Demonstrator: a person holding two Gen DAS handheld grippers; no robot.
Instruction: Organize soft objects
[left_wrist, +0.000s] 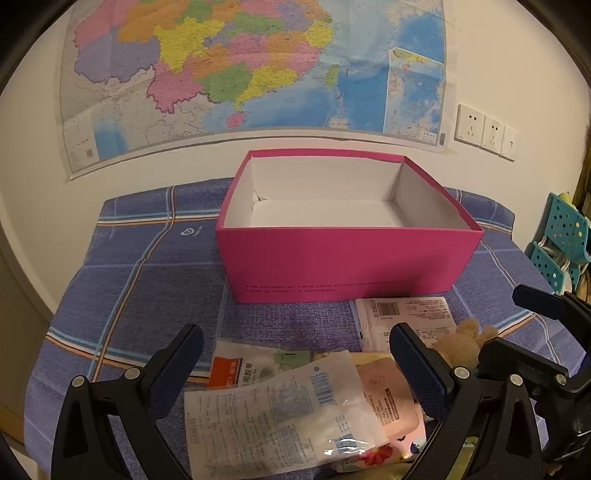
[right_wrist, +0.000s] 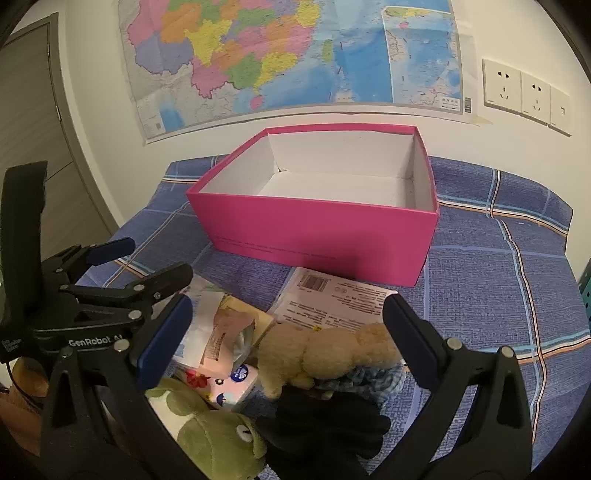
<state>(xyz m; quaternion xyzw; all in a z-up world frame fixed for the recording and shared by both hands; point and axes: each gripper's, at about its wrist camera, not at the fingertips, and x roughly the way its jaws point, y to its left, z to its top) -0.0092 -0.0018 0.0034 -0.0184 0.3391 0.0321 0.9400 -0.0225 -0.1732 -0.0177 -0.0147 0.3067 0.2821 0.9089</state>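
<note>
One empty pink box (left_wrist: 340, 262) nearby.

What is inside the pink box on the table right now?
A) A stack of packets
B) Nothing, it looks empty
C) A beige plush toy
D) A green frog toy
B: the pink box shows only its bare white floor and walls, while the beige plush toy, green frog toy and packets lie on the cloth in front of it.
</note>
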